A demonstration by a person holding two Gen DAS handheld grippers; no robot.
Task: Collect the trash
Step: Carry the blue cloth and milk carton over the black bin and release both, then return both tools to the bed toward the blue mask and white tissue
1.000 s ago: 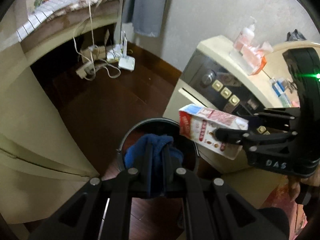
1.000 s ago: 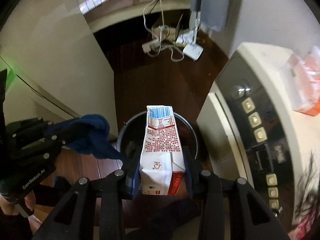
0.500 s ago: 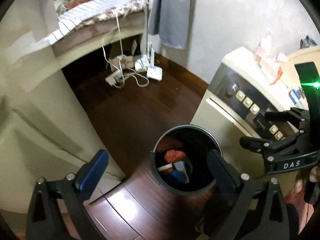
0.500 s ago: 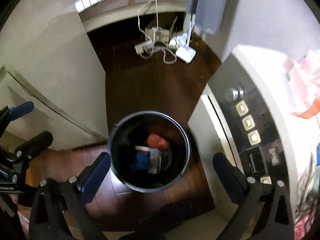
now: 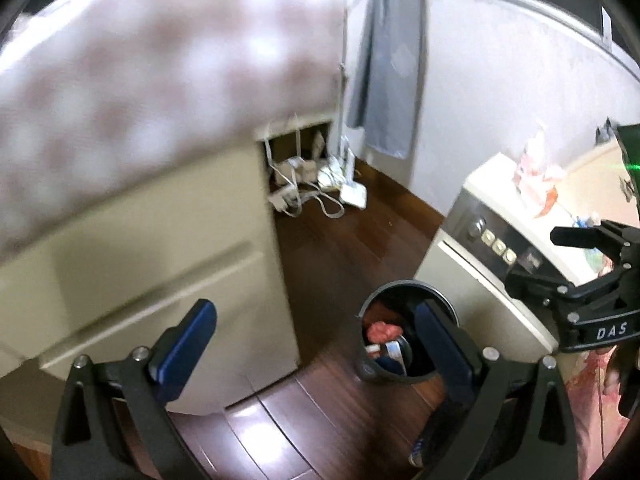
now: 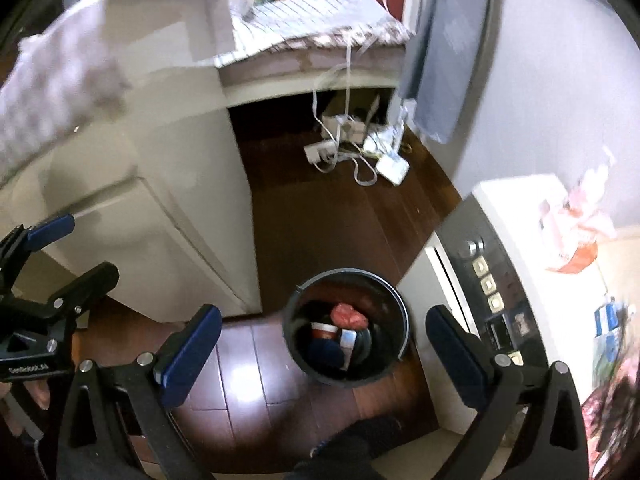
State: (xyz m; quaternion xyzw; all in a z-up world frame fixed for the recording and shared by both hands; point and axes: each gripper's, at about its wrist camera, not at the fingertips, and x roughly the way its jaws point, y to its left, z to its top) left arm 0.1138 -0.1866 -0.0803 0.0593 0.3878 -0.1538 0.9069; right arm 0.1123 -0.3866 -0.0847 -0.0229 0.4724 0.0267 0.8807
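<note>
Both of your tools have released their loads and risen away from the black bin (image 6: pixel 346 326) standing on the wood floor (image 6: pixel 320 220): the left tool (image 5: pixel 312 344) and the right tool (image 6: pixel 324 340) now stand spread wide with nothing between the pads. The milk carton (image 6: pixel 349 338) you carried a second ago and the blue cloth (image 6: pixel 326 350) now lie inside the bin beside a red wad (image 6: pixel 348 316). Judge this deposit complete; you are free to look for the next piece of trash.
</note>
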